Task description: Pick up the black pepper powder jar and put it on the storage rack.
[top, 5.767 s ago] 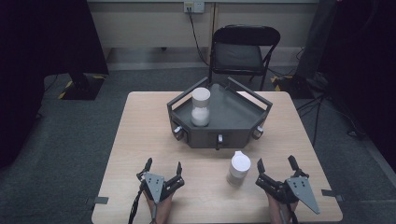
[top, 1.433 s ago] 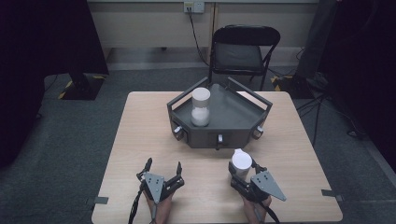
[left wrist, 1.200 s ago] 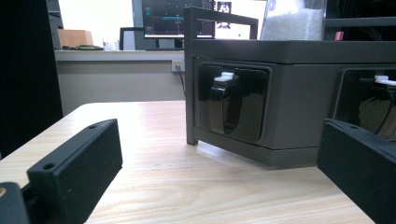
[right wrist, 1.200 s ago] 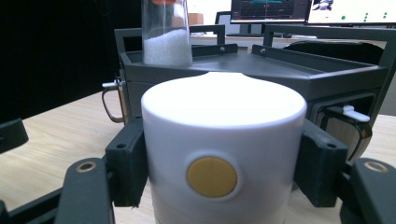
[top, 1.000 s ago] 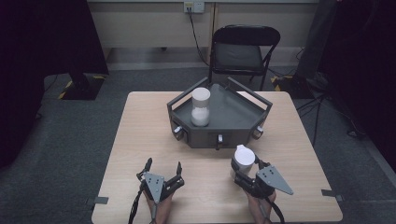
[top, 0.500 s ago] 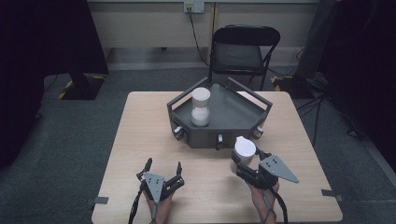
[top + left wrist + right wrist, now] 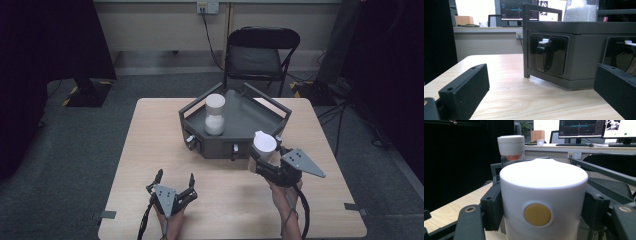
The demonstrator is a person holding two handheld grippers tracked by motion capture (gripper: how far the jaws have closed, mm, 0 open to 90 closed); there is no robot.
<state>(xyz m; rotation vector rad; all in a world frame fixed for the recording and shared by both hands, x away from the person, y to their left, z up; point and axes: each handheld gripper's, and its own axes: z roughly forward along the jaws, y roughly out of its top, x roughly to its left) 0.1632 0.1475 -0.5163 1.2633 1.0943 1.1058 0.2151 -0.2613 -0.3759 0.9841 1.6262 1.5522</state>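
The white cylindrical lidded jar (image 7: 264, 146) is being gripped by the right gripper (image 7: 262, 161) and carried just near of the dark grey angular tray (image 7: 260, 129), right of the table's middle. The left gripper (image 7: 174, 182) is being rested open, empty, near-left. Next, by judgement, the jar is to be lifted over the rim and set beside the other white-lidded clear jar (image 7: 215, 114).

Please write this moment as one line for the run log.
right claw: shut on white cylindrical jar, lifted near dark grey tray | left claw: open, on light wooden table | second white-capped jar: in tray

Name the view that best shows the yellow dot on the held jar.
The right gripper view: the yellow dot faces the camera on the jar. The high view gives the jar's white top.
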